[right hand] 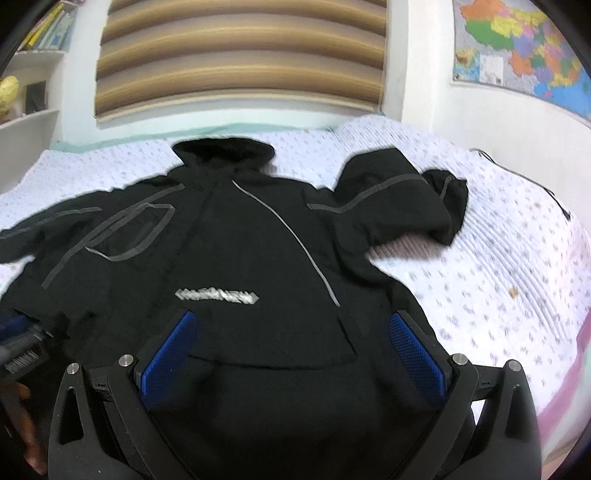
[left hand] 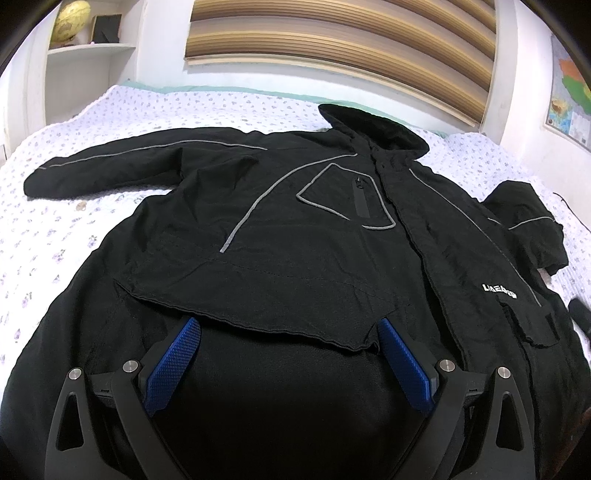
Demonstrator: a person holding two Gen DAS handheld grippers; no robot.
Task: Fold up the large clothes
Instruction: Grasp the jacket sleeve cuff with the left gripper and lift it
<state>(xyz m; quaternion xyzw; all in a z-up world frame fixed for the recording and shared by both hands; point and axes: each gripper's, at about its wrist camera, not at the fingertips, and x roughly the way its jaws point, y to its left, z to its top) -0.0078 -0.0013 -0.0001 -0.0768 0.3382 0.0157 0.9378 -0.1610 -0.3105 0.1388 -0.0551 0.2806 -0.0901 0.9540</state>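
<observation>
A large black hooded jacket (left hand: 295, 221) with grey piping and a white chest logo lies face up on the bed. Its left sleeve (left hand: 110, 162) stretches out flat; its right sleeve (left hand: 528, 221) is bunched up. My left gripper (left hand: 290, 325) is open, jaws wide, just above the jacket's lower left front, holding nothing. In the right wrist view, which is blurred, the jacket (right hand: 258, 240) fills the middle. My right gripper (right hand: 291, 321) is open above the lower right front, below the logo (right hand: 218, 295), holding nothing. The left gripper (right hand: 22, 343) shows at the left edge.
The bed has a white quilt with small purple flowers (left hand: 74, 229). A striped wooden headboard (left hand: 332, 48) and white wall stand behind it. A shelf with a globe (left hand: 72, 22) is at far left, a wall map (right hand: 517, 48) at right. A thin dark cable (right hand: 524, 177) lies on the quilt at right.
</observation>
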